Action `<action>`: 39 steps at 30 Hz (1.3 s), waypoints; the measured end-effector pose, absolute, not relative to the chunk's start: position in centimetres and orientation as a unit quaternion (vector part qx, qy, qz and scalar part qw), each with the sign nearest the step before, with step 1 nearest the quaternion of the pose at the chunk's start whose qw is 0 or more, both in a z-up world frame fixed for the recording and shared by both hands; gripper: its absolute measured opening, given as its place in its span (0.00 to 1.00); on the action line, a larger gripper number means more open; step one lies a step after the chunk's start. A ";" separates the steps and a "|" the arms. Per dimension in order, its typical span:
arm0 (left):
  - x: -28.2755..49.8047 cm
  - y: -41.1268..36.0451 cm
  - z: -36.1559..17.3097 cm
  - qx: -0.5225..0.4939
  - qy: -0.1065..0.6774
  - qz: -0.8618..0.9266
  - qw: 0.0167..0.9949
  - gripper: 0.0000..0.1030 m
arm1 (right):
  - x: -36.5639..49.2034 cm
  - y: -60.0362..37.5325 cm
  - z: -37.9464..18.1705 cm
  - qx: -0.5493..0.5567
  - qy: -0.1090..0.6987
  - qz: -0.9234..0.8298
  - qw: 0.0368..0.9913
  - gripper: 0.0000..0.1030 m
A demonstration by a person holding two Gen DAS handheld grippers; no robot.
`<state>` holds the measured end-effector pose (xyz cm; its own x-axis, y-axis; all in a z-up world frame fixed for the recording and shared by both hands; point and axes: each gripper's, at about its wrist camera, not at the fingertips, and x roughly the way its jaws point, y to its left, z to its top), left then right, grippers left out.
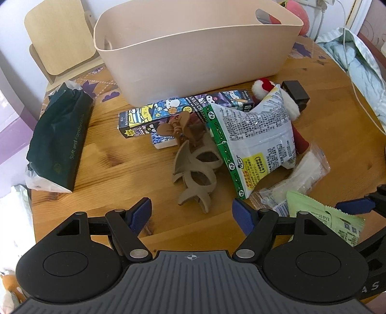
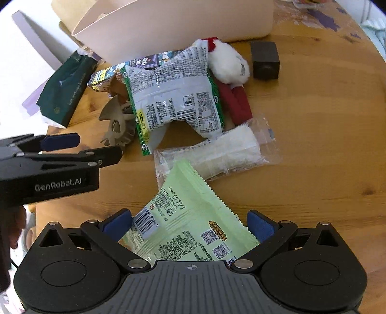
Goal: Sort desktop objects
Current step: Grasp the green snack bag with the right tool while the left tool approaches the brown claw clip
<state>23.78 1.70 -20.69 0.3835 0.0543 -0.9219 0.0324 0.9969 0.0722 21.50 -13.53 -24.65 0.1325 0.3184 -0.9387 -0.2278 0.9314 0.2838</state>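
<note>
Spread wide, the left gripper (image 1: 191, 212) hovers with a beige hair claw (image 1: 195, 169) at twelve o'clock; its prongs may snag the neighbouring snack bag (image 1: 253, 142)

Right gripper (image 2: 189, 225), likewise spread, straddles a green packet (image 2: 190, 217) that could slide; the bin (image 2: 173, 21) waits at twelve

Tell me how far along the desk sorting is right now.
Barely begun. Nothing shows inside the beige bin, though its floor is hidden. The right gripper is open around the light green packet; the left gripper hangs open near the hair claw. The snack bag, cartoon box and tissue pack remain on the table.
</note>
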 end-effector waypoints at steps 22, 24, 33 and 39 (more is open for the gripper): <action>27.0 2.2 -23.5 0.028 0.572 0.005 0.820 0.73 | 22.4 -17.0 -22.8 -0.008 0.599 0.240 0.764 0.79; 27.0 2.2 -23.5 0.029 0.572 0.007 0.820 0.73 | 22.2 -17.2 -22.3 -0.029 0.602 0.275 0.749 0.84; 27.0 2.4 -23.7 0.029 0.576 0.010 0.817 0.73 | 19.7 -17.5 -20.9 -0.055 0.609 0.347 0.711 0.91; 27.5 1.8 -24.0 0.038 0.578 0.003 0.815 0.73 | 17.7 -16.3 -22.3 -0.098 0.622 0.352 0.692 0.92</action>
<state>27.52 1.82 -24.02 0.3328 0.0484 -0.9417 0.0396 0.9971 0.0652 17.74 -16.35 -22.25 -0.0218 0.3657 -0.9305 -0.6103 0.7323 0.3021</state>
